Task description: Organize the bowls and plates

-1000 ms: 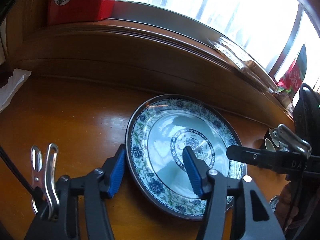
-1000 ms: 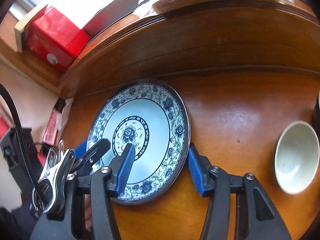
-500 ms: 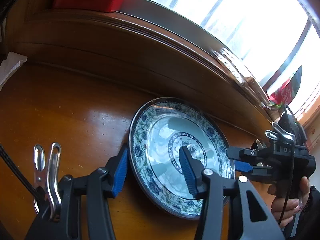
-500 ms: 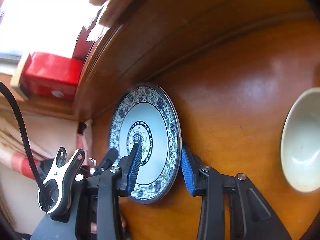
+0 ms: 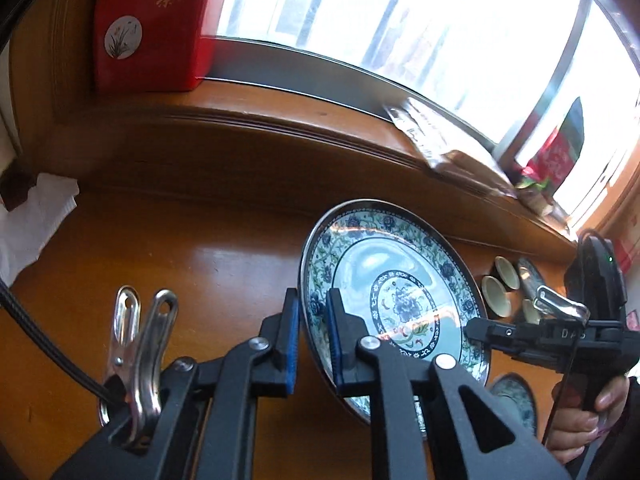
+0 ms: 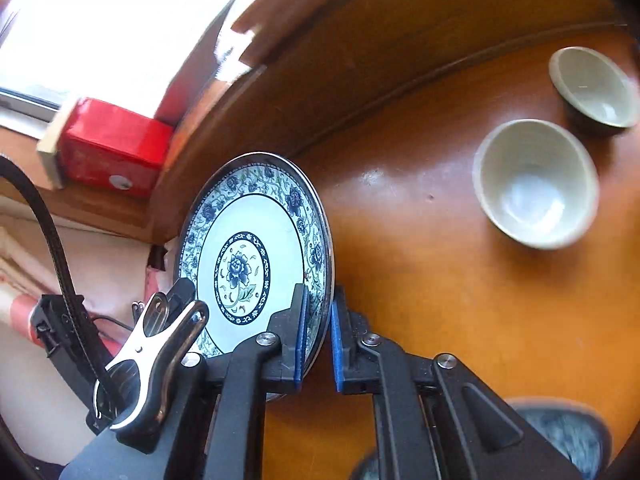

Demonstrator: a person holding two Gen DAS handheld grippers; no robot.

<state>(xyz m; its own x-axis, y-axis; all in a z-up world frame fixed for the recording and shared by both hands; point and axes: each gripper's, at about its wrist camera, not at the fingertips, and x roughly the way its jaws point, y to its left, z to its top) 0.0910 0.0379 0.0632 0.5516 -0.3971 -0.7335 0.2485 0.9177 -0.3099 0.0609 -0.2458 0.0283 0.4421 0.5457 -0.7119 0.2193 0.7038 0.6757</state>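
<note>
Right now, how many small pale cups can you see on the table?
2 in the right wrist view: a nearer cup right of the blue-patterned plate, and a farther cup beyond it. The left wrist view suggests more; some may be hidden.

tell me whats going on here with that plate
A person is holding a blue-and-white patterned plate with two hand-held grippers, one on each side of its rim. The jaws of the left gripper and the right gripper have just closed on the rim, and the plate now looks lifted off the wooden table. Two pale bowls sit on the table off to the right, and a red box stands on the window sill.
</note>
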